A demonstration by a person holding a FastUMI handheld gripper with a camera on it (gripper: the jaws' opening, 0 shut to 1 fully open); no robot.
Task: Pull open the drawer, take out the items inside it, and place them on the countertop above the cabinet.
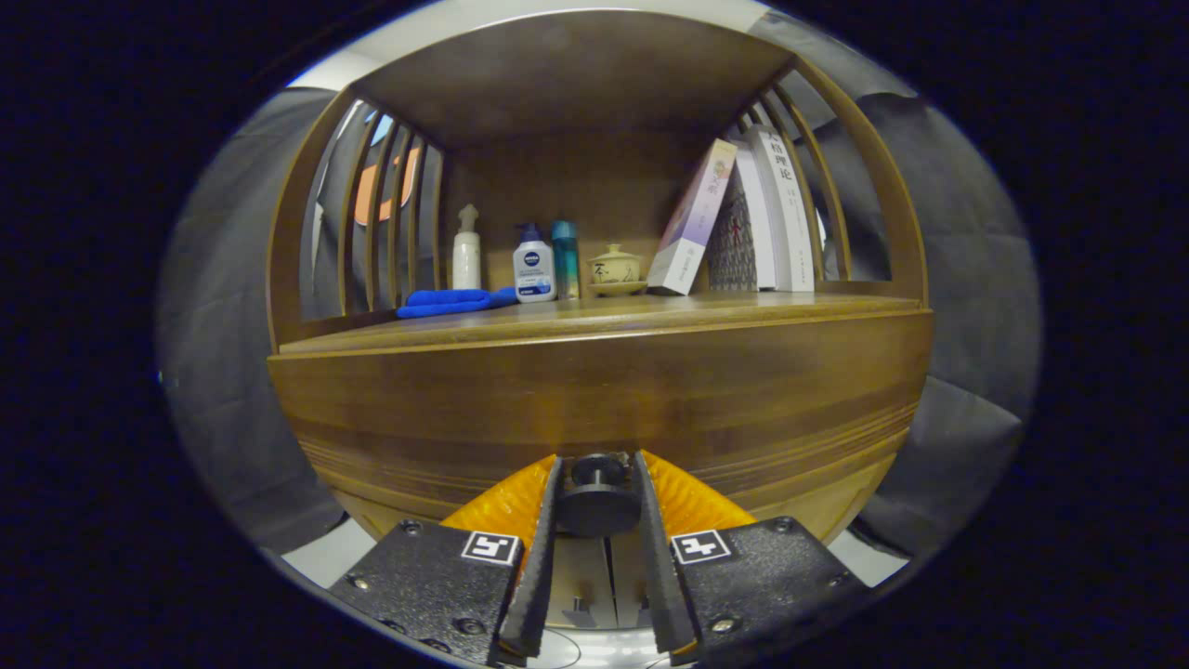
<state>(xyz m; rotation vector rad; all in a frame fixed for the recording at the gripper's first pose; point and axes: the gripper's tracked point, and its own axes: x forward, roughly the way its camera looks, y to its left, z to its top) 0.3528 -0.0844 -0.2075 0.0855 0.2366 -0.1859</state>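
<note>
Gripper (599,502), lower centre of frame: two long narrow fingers with ribbed inner faces. Each rides on a textured block; left block (423,590) and right block (766,585) carry round-headed screws along their edges. One square black-and-white marker (490,547) on the left block, its twin (701,546) on the right.

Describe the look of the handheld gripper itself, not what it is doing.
The gripper has two long, narrow fingers that taper forward, each backed by a ribbed, wedge-shaped piece. They mount on black, rough-textured blocks fastened with round screws. Each block carries a small square black-and-white marker. Thin cables curve below, between the blocks.
</note>
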